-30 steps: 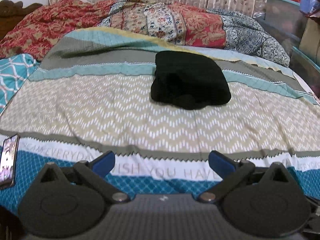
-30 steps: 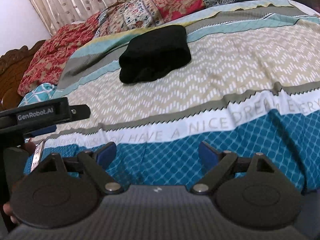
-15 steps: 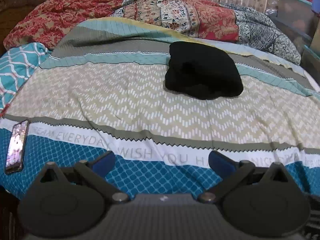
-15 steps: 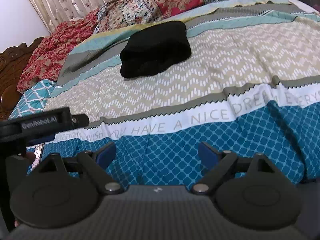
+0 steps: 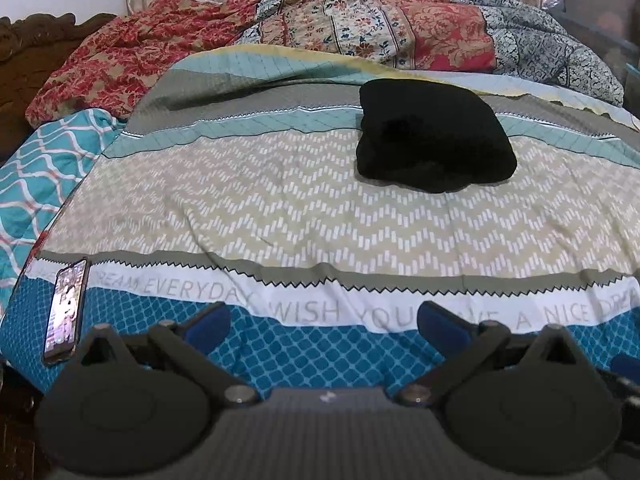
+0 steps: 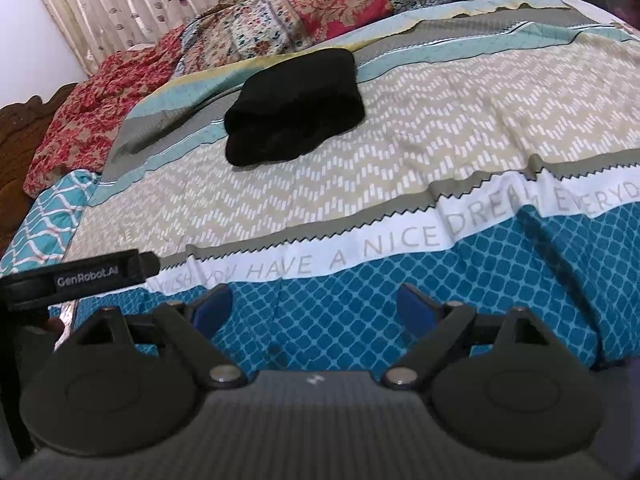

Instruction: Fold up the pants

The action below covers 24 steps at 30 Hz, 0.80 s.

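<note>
Both grippers hover over the near blue edge of the bedspread point(image 5: 280, 208) with nothing between their blue pads. Leftmost lies a phone point(image 5: 66, 312), flat on the cover's near left corner. Next, the left gripper point(image 5: 324, 326) stands with its jaws spread wide and empty. To its right, the right gripper point(image 6: 314, 308) is likewise wide apart and empty. Well beyond both, the black pants point(image 5: 434, 136) sit as a folded bundle on the bed's far half, before the patterned quilts point(image 5: 360, 28).
</note>
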Tool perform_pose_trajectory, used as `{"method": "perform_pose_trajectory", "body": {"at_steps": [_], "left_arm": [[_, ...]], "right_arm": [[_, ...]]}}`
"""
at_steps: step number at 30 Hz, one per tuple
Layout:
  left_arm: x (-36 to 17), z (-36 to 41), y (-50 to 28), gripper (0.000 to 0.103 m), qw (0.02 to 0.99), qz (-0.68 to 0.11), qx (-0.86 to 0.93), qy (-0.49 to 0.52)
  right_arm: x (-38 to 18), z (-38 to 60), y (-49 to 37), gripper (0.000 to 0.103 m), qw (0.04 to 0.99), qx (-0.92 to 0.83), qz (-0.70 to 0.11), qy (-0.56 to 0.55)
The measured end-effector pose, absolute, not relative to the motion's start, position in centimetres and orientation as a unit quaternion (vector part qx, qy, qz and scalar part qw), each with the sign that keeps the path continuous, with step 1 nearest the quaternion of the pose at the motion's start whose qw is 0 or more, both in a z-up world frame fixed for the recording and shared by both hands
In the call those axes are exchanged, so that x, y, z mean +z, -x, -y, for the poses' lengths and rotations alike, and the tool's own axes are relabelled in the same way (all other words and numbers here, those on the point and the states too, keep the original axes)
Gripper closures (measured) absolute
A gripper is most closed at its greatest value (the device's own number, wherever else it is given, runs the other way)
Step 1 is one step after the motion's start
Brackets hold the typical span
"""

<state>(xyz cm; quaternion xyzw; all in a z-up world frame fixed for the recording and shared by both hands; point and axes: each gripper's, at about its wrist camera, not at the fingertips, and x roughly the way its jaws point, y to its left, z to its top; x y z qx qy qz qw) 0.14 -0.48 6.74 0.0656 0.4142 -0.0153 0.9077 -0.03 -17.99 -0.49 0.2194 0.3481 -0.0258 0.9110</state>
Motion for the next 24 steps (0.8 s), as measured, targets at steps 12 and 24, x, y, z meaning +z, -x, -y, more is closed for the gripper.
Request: {"method": "perform_pose_trajectory", "body": {"at_steps": [12,24], "left_arm": [[6.06,0.12,-0.36,0.000,0.907,-0.416,0.005,-0.072],[5.81,0.28,-0.19,0.000,0.897,-0.435,0.006,-0.081]], "right_arm": [[-0.96,18.71,-0.02,0.012,0.905,-0.042,-0.360,-0.222],[-1.31,18.96,-0.05,0.012,0.901,-0.049,-0.367,-0.228]]}}
